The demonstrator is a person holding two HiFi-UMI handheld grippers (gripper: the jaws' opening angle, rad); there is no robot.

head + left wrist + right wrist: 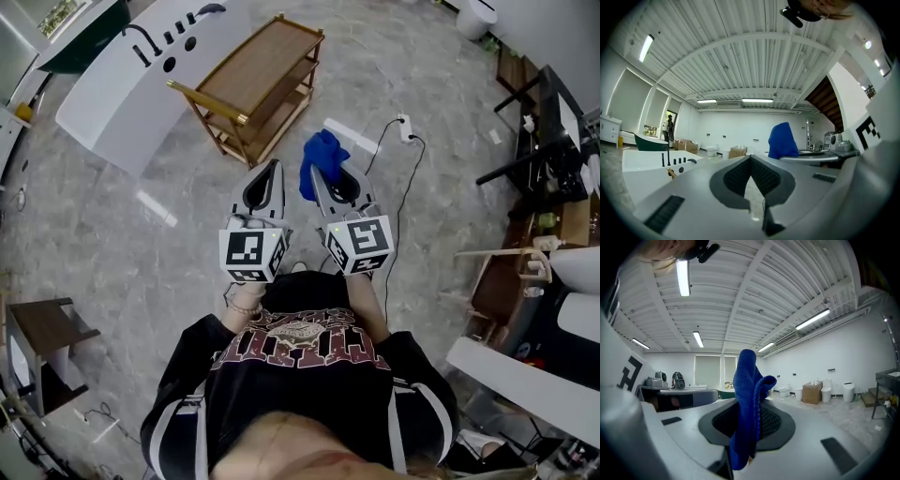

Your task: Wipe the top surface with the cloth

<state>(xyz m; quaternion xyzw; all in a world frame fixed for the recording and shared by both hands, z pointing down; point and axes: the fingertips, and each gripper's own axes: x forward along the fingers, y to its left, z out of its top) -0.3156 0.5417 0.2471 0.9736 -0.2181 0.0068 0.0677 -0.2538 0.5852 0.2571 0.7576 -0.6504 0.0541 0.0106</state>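
The blue cloth (322, 154) hangs pinched in the jaws of the right gripper (319, 174), bunched and standing up past the tips, touching nothing else. The left gripper (274, 169) has its jaws closed on nothing. The wooden shelf (269, 58) stands on the floor ahead and to the left of both grippers, its top bare, with its long axis running away from the person on a slant toward the right. The left gripper is the nearer to it (though empty), so the cloth-bearing right one probably has to travel forward and leftward, then down, to lay the cloth flat on the near end.
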